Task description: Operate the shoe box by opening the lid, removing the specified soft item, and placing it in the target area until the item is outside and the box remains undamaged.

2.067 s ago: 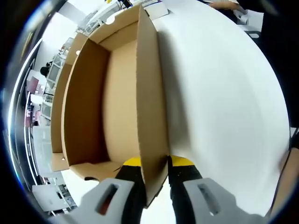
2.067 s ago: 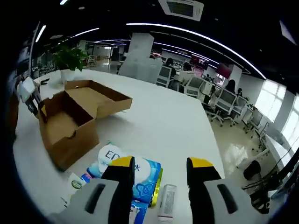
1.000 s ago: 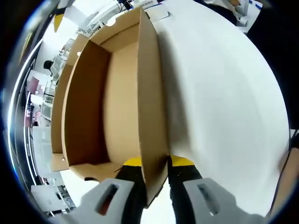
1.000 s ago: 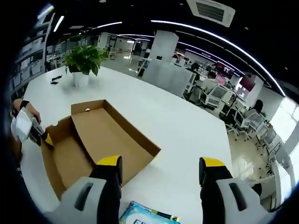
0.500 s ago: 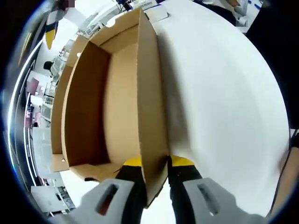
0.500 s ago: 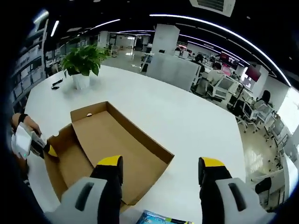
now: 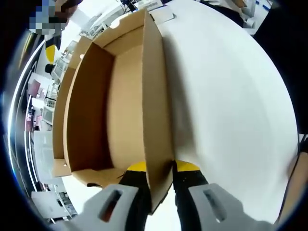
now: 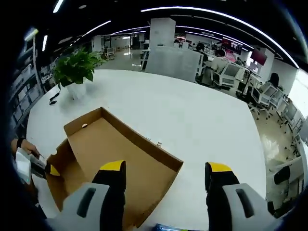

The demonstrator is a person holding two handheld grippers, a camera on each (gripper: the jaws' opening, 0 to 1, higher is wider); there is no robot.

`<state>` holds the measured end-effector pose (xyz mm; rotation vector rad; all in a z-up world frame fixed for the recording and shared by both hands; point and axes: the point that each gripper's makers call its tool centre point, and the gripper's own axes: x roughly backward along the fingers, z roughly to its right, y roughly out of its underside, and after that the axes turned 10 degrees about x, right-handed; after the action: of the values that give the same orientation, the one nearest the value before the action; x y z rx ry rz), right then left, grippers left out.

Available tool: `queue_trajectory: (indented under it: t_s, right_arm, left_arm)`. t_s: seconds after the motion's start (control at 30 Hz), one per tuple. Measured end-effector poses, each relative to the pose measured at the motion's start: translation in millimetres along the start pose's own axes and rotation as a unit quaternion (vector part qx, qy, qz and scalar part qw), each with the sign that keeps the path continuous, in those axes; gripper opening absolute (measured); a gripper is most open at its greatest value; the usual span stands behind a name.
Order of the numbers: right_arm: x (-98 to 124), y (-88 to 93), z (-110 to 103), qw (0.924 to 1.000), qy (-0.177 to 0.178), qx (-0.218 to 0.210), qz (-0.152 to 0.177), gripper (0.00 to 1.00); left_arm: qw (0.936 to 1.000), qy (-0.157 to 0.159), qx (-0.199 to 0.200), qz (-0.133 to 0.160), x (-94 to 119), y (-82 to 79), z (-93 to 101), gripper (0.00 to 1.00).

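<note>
In the left gripper view we see the shoe box [image 7: 115, 96] lying open w/ nothing visible inside, and to its right our left tool [image 7: 159, 175] pinches one upright cardboard wall of it between both yellow-tipped jaws; right of that wall is bare white counter [image 7: 231, 106]. In the right gripper view, going from the left, the left tool [image 8: 45, 168] shows again at the box's near-left corner, a hand behind it, clamped on the wall edge. A potted plant [image 8: 74, 70] stands on the counter [image 8: 192, 115] well apart from the box, towards the far left. The shoe box [image 8: 113, 154] sits mid-frame, its open lid spread flat beside it. Our right tool [image 8: 166, 175] hangs above the box w/ jaws spread wide, gripping nothing. A blue sliver at the bottom edge, between the jaws, is too small to id. Office desks & chairs sit beyond the counter.
</note>
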<state>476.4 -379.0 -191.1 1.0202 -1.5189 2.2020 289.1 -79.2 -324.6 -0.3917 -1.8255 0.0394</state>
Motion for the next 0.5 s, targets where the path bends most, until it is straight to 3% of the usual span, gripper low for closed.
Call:
queue_trajectory:
  t_s: [0.2, 0.37, 0.5]
  right_arm:
    - [-17, 15.4, 4, 0.9994, 0.002, -0.016, -0.03, 0.69]
    - [-24, 17.0, 5, 0.999, 0.004, -0.021, -0.039, 0.68]
    - [-33, 30.4, 1, 0.9966, 0.002, -0.05, -0.066, 0.66]
  left_arm:
    - [1.0, 0.001, 0.0, 0.003, 1, 0.6, 4.5, 0.15]
    - [1.0, 0.002, 0.001, 0.004, 1, 1.1, 5.8, 0.15]
    - [1.0, 0.002, 0.0, 0.004, 0, 1.5, 5.9, 0.15]
